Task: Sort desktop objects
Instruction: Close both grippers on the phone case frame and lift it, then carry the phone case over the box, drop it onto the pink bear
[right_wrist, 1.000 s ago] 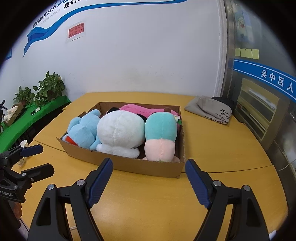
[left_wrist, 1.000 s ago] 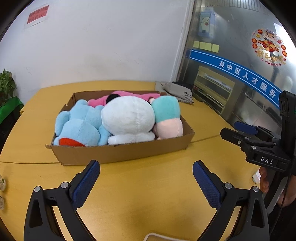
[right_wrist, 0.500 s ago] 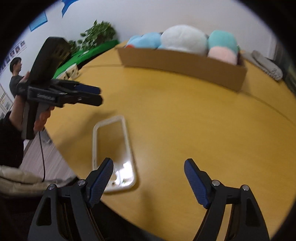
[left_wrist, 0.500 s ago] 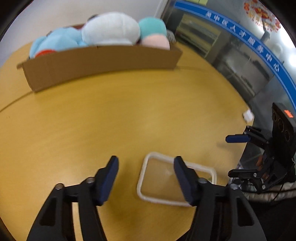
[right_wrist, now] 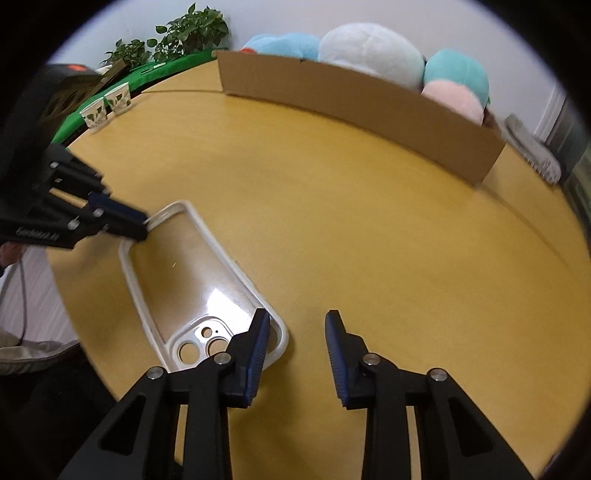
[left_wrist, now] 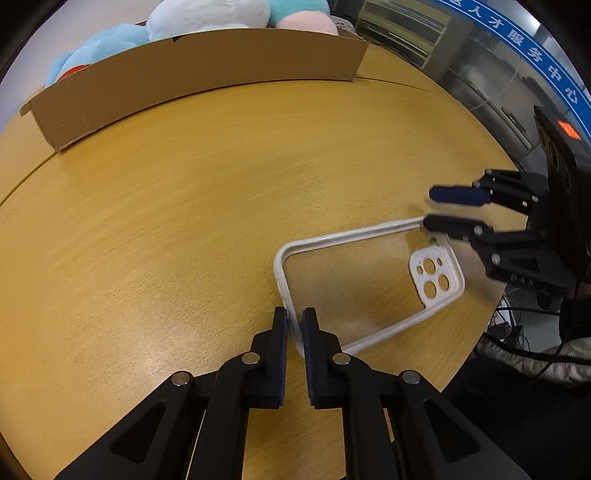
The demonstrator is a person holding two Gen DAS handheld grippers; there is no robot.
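Note:
A clear phone case with a white rim (left_wrist: 369,280) lies on the yellow wooden table near its front edge; it also shows in the right wrist view (right_wrist: 192,273). My left gripper (left_wrist: 294,321) is shut on the case's bottom end rim; in the right wrist view it (right_wrist: 142,225) pinches that far end. My right gripper (right_wrist: 297,334) is open, its left finger over the camera-hole corner of the case; in the left wrist view it (left_wrist: 430,208) hovers at that corner, jaws a little apart.
A cardboard box (left_wrist: 207,74) full of plush toys (right_wrist: 369,55) stands at the back of the table. Two paper cups (right_wrist: 107,105) and potted plants (right_wrist: 184,35) sit at the far left. A grey cloth (right_wrist: 532,147) lies at the far right.
Both grippers have come down and in to the phone case. My left gripper has shut on the case's end rim. My right gripper has narrowed and moved over the camera-hole corner.

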